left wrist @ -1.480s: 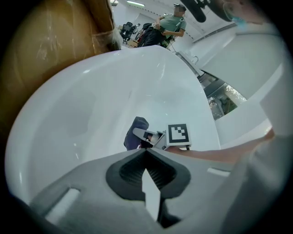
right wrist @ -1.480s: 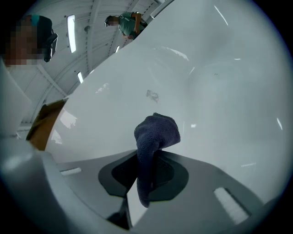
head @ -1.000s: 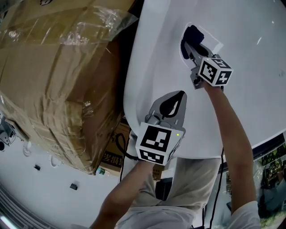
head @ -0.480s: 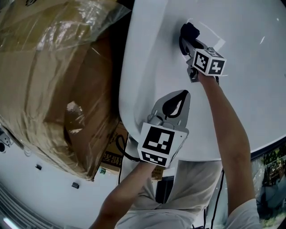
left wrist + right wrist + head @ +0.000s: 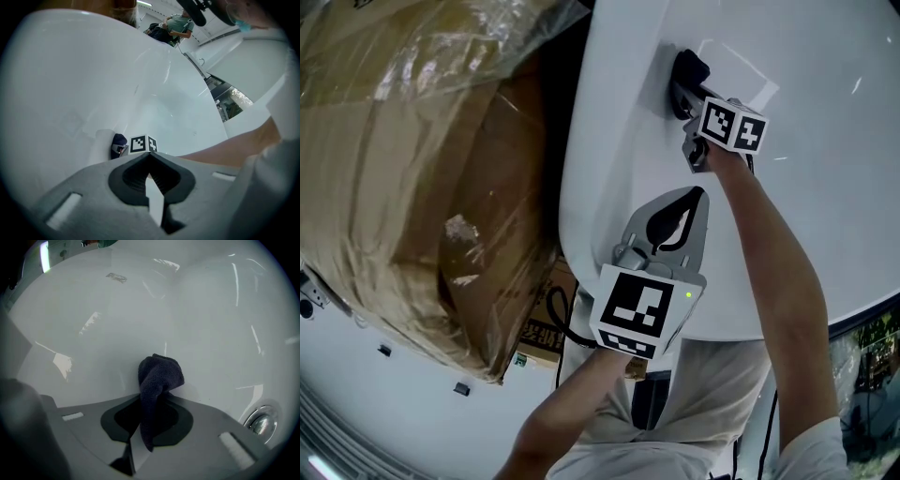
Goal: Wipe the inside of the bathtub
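Observation:
The white bathtub (image 5: 825,187) fills the right of the head view. My right gripper (image 5: 686,92) reaches into it and is shut on a dark cloth (image 5: 686,67), whose bunched end (image 5: 159,373) presses against the tub's inner wall (image 5: 140,310). My left gripper (image 5: 684,199) hovers over the tub's near rim, shut, with nothing between its jaws. In the left gripper view the cloth (image 5: 118,142) and the right gripper's marker cube (image 5: 143,143) show lower down inside the tub.
A large cardboard box wrapped in plastic (image 5: 412,159) stands close against the tub's left side. A chrome fitting (image 5: 260,420) sits in the tub wall at the lower right of the right gripper view. A person (image 5: 176,26) stands far off beyond the tub.
My right gripper with the cloth has slid up and to the left along the tub's inner wall. The left gripper has stayed near the rim.

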